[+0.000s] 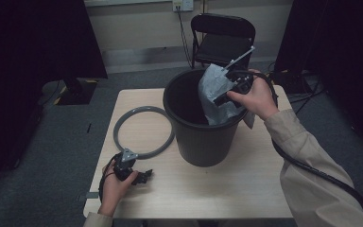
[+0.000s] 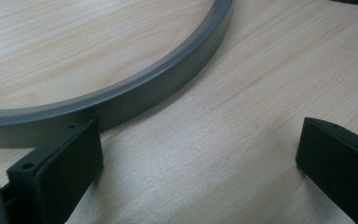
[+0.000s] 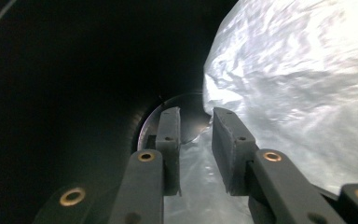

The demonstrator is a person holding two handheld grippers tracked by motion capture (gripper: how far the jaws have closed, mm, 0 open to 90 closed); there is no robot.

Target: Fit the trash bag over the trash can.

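1. High view: my right claw (image 1: 230,85) works a grey plastic liner bag (image 1: 216,97) into the black bin (image 1: 201,137) on the desk (image 1: 246,184).
2. Right gripper view: jaws narrowly parted, film between them, not visibly pinched.
3. Best spread the bag evenly over the rim.
4. My left claw (image 1: 142,176) rests wide open beside the grey ring (image 1: 144,131).

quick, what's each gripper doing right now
left gripper: open, holding nothing, beside the grey ring.
right gripper: jaws narrow, bag film between them in the bin; grip cannot be told.
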